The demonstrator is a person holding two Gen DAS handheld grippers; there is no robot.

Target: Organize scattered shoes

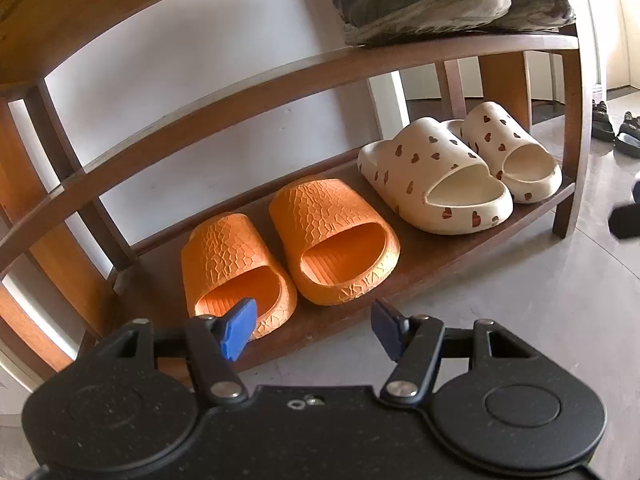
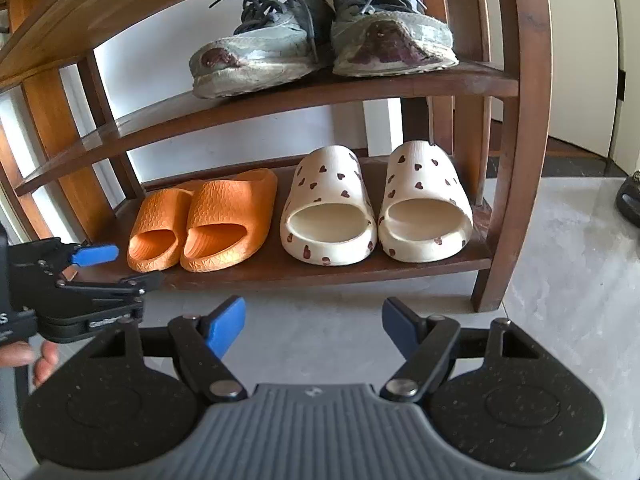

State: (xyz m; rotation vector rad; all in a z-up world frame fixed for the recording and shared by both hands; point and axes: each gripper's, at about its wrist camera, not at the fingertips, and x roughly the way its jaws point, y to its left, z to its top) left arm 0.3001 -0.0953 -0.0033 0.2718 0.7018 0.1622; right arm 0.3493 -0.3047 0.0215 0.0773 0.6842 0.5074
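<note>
Hovering before the wooden shoe rack [image 2: 516,128], both tools are spread and carry nothing. On the rack's bottom shelf the orange slippers [image 2: 204,224] sit paired toward its left, with the heart-print slippers [image 2: 376,208] paired just beside them toward its right post. On the shelf above stand the worn sneakers [image 2: 320,36], side by side. The left tool [image 1: 312,332] hangs just in front of the orange pair; the right tool [image 2: 314,326] faces the rack's lower shelf over bare floor. Placing on the rack looks finished for these three pairs. Dark shoes [image 1: 614,128] lie on the floor well beyond the rack's right post, so the next move likely calls for turning that way and fetching one.
</note>
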